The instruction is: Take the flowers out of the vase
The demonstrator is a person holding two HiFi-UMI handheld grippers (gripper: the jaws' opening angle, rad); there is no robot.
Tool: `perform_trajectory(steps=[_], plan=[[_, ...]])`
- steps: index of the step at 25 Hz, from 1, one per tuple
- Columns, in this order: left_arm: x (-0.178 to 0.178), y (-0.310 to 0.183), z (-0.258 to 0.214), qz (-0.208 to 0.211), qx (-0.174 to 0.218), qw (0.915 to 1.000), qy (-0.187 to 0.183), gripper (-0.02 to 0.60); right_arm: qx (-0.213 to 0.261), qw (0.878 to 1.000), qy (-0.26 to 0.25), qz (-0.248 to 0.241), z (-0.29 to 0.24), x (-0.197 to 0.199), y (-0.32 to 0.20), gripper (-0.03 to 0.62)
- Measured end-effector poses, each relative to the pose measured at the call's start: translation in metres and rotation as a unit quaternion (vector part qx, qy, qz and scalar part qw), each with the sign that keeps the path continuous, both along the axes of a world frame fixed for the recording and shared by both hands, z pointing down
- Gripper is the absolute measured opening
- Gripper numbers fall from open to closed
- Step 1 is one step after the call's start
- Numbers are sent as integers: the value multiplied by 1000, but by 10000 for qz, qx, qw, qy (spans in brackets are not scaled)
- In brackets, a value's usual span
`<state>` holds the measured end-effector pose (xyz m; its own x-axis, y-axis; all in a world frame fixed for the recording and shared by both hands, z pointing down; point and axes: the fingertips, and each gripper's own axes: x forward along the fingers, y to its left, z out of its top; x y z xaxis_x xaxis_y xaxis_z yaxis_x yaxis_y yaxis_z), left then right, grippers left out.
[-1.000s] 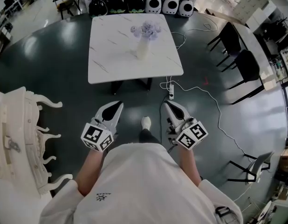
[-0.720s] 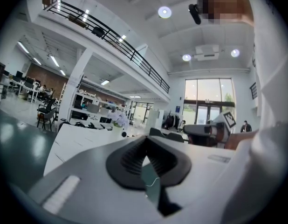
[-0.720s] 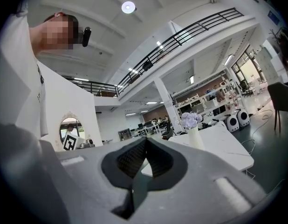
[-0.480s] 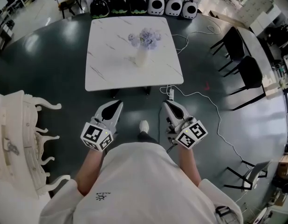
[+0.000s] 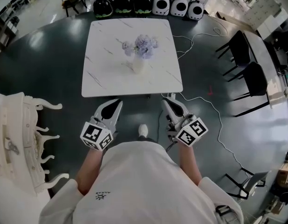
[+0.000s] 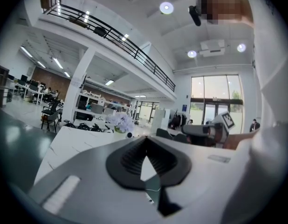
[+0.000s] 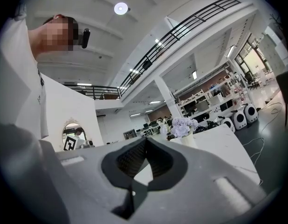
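Observation:
A white vase point(image 5: 137, 65) with pale purple flowers point(image 5: 143, 45) stands near the middle of a white marble table point(image 5: 102, 78). From the right gripper view the flowers point(image 7: 182, 125) and vase point(image 7: 188, 139) show past the jaw tips; the left gripper view has the flowers point(image 6: 120, 121) far off. My left gripper point(image 5: 117, 103) and right gripper point(image 5: 165, 102) hang side by side just short of the table's near edge, both empty with jaws closed together. Both are well short of the vase.
Black and white pet carriers point(image 5: 148, 4) line the floor behind the table. Black chairs point(image 5: 246, 64) stand at the right, and a white cable with a power strip point(image 5: 214, 106) runs across the dark floor. An ornate white chair point(image 5: 18, 143) is at my left.
The table and vase have drawn nearer in the head view; both grippers now reach the table's near edge, still side by side and shut.

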<state>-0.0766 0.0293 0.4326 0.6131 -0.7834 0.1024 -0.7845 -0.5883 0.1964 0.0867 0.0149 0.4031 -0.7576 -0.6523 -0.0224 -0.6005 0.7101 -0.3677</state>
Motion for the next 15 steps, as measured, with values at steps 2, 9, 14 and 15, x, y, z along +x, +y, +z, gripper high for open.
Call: perform_trajectory(steps=[2,9,14,15], plan=[[6,-10,0,-42,-1,10000,-11,-11,-11,10000,-45,-58,1,6,-11,0],[27,-47,0,-152,13,9999,-15,-12,-19,9997,-12,-241,6,23,-49,0],[40,-67,0,-243,31,9997,-21,-12,-19,9994,4,-354,9,33,-71,0],[42,-70,0,-265,26,9996,-10,-12,-24,9992,14,-389,10,34,-74,0]])
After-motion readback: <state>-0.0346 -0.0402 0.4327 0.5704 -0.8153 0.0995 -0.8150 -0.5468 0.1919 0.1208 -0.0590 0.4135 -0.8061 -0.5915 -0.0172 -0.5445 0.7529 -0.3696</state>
